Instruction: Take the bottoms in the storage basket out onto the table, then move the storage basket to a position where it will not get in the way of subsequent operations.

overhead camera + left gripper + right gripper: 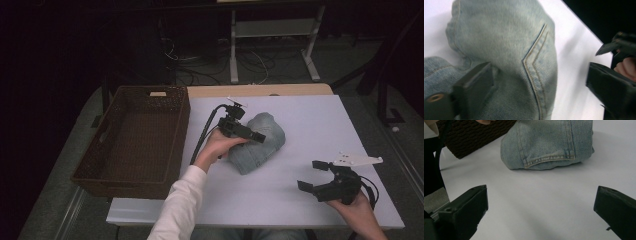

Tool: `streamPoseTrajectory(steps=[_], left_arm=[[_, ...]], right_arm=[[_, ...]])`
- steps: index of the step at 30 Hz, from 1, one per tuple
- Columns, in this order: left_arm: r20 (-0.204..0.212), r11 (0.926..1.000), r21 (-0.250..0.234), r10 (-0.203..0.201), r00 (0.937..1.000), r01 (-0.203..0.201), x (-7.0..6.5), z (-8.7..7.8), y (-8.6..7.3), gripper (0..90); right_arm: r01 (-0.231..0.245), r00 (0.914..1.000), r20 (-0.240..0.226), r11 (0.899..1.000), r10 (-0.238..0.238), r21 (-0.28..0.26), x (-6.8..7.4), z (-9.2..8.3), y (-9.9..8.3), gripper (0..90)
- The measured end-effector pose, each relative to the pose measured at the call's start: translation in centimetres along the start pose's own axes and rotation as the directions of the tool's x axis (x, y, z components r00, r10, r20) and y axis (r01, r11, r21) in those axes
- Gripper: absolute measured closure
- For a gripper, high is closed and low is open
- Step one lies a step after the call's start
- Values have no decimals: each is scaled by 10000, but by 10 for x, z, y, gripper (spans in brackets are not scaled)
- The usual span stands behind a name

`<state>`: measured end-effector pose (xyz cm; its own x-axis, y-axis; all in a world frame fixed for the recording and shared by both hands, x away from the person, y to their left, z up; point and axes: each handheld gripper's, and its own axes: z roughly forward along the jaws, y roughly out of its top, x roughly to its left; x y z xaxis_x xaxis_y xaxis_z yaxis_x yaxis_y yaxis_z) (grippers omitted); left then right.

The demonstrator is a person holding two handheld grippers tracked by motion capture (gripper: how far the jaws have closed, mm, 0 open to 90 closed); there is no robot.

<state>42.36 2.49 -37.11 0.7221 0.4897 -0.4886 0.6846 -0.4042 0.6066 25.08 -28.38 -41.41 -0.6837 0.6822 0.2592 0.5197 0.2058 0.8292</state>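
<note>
1. Left gripper hovers right over the folded jeans, jaws spread wide, pinching nothing.
2. Jeans lie mid-counter, nearer the left edge, beside the wicker basket.
3. Right gripper waits near the counter's front right corner, jaws wide apart and empty, well clear of the denim.

jeans: cut off at top (blurred) | basket: cropped, upper edge
</note>
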Motion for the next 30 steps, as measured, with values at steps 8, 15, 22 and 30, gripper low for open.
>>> streamPoseTrajectory(steps=[8, 15, 22, 30], left_arm=[[-439, 9992, -402, -49, 9990, 31, 1, -17, -3, 5], [-885, 9971, -747, 75, 9961, -142, 0, -28, -9, 6], [-1171, 9956, -925, 61, 9931, -171, 1, -36, -17, 6], [-1579, 9945, -1026, 61, 9874, -225, 3, -50, -19, 6]], right_arm=[[-79, 10000, -19, 9999, 79, 124, 0, 0, 1, 0], [-344, 9993, 186, 9982, 336, 483, 0, 0, 6, 0], [-491, 9987, 162, 9924, 476, 1130, -3, 3, 24, 0], [-60, 10000, 24, 9920, 57, 1258, -13, 8, 60, 0]])
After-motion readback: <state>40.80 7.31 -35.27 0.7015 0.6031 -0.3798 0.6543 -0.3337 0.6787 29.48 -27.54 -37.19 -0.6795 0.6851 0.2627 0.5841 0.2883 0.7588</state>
